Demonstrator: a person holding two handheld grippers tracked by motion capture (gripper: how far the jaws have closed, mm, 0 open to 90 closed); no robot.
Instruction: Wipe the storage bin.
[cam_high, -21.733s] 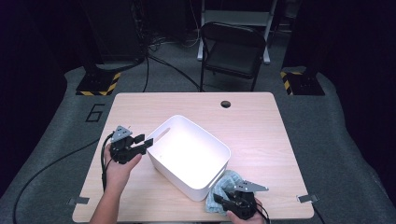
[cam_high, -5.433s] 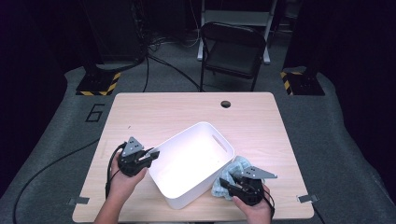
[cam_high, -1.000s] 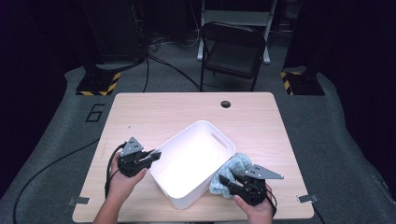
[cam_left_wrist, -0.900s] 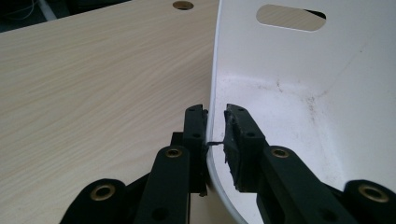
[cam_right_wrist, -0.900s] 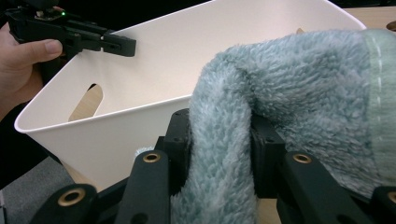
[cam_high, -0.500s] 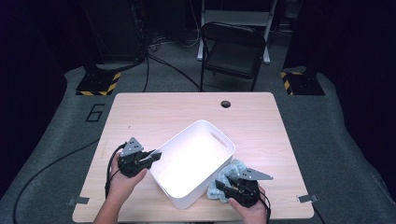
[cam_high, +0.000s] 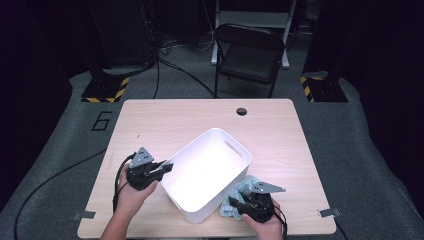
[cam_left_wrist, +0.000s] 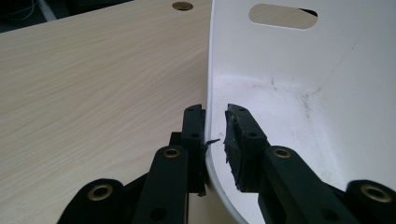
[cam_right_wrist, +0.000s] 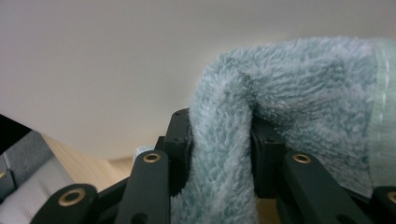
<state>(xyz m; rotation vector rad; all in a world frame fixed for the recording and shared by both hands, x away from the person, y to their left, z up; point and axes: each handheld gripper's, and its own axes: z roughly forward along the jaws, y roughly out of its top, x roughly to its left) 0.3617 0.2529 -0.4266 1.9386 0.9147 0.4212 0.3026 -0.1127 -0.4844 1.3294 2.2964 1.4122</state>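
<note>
White bin taken as ref. point; it sat on the wooden table, nearer the person's edge, turned at an angle to the table sides, open side up. Handle slot seen in the far wall. Dark specks and scuffs noted on the inner floor of the bin.

Left gripper was at the bin's left wall, approx. at the near-left corner. Its jaws straddled the rim: one outside the wall, one inside. In the left gripper view the outer jaw lay against the wall; a slim gap showed btwn. the inner jaw and the wall, so jaws nearly closed, firm pinch not confirmed.

Right gripper was just beside the bin's near-right wall, low, by the table edge. Its jaws were closed on a fold of a light blue fluffy cloth; pads pressed into the pile on both sides in the right gripper view. Cloth was bunched against the bin's outer wall, resting on the table, touching the wall.

Folding chair stood well behind the bin, beyond the table's far edge.
</note>
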